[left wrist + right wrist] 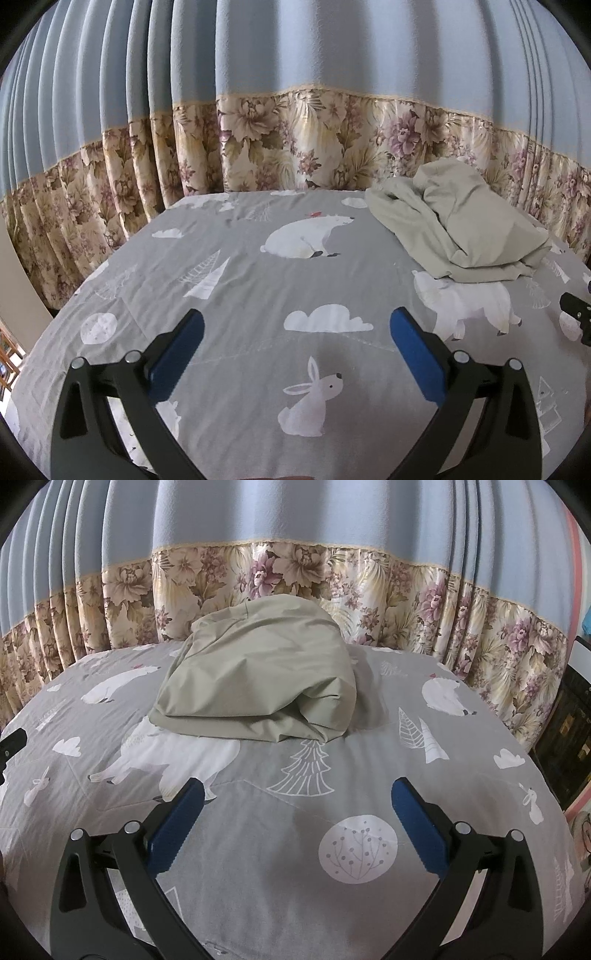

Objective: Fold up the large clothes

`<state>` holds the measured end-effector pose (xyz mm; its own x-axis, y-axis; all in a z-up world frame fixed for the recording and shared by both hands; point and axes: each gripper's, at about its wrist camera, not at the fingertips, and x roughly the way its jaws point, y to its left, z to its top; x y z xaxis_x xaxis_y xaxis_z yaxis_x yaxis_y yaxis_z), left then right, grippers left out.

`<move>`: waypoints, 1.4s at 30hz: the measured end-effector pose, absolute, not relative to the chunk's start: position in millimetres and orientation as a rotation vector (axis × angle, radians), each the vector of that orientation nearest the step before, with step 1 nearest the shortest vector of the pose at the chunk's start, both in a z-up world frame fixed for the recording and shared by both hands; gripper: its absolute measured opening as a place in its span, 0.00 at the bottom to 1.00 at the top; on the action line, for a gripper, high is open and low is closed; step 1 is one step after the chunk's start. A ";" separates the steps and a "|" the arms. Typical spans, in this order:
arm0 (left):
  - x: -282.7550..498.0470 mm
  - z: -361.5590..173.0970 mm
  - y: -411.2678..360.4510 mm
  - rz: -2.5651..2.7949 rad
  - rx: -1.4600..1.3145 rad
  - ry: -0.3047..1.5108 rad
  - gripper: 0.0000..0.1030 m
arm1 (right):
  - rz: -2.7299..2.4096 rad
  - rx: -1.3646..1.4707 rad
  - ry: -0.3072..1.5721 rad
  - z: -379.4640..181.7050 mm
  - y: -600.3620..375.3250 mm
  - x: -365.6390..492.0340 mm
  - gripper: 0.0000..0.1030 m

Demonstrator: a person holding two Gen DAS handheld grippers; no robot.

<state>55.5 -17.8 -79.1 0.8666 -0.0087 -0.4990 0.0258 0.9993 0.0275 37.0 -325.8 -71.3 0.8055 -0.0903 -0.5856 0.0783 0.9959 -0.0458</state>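
On the bed, beige garment bunched or loosely folded, stage unclear; left gripper, right gripper jaws spread, empty.

A grey bed sheet covers the bed, printed with white polar bears, a rabbit, clouds and fir trees. Behind the bed hangs a pleated curtain, pale blue above, with a floral band of cream and mauve blossoms along its lower part. At the right edge of the right wrist view stands dark furniture, too blurred to identify.
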 end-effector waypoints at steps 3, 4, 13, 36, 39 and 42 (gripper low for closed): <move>53.6 -78.6 -17.1 -0.023 0.029 0.516 0.98 | -0.095 -0.023 0.623 -71.1 -323.9 37.6 0.97; 51.8 -77.8 -17.4 -0.019 0.031 0.506 0.98 | -0.097 -0.023 0.620 -71.0 -323.6 37.4 0.97; 51.4 -77.7 -15.2 -0.036 0.019 0.503 0.98 | -0.101 -0.023 0.614 -70.5 -322.4 36.7 0.97; 47.0 -75.0 -22.5 -0.039 0.059 0.480 0.98 | -0.105 -0.017 0.616 -70.2 -320.9 37.0 0.97; 46.6 -75.0 -23.7 -0.044 0.059 0.477 0.98 | -0.100 -0.016 0.619 -70.1 -320.8 36.7 0.97; 46.5 -75.0 -24.5 -0.045 0.059 0.476 0.98 | -0.106 -0.017 0.617 -70.0 -320.2 36.5 0.97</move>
<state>46.5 -24.5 -75.0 0.8877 -0.0295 -0.4595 0.0571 0.9973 0.0462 36.5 -320.2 -70.0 0.8103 -0.1041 -0.5767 0.0941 0.9944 -0.0472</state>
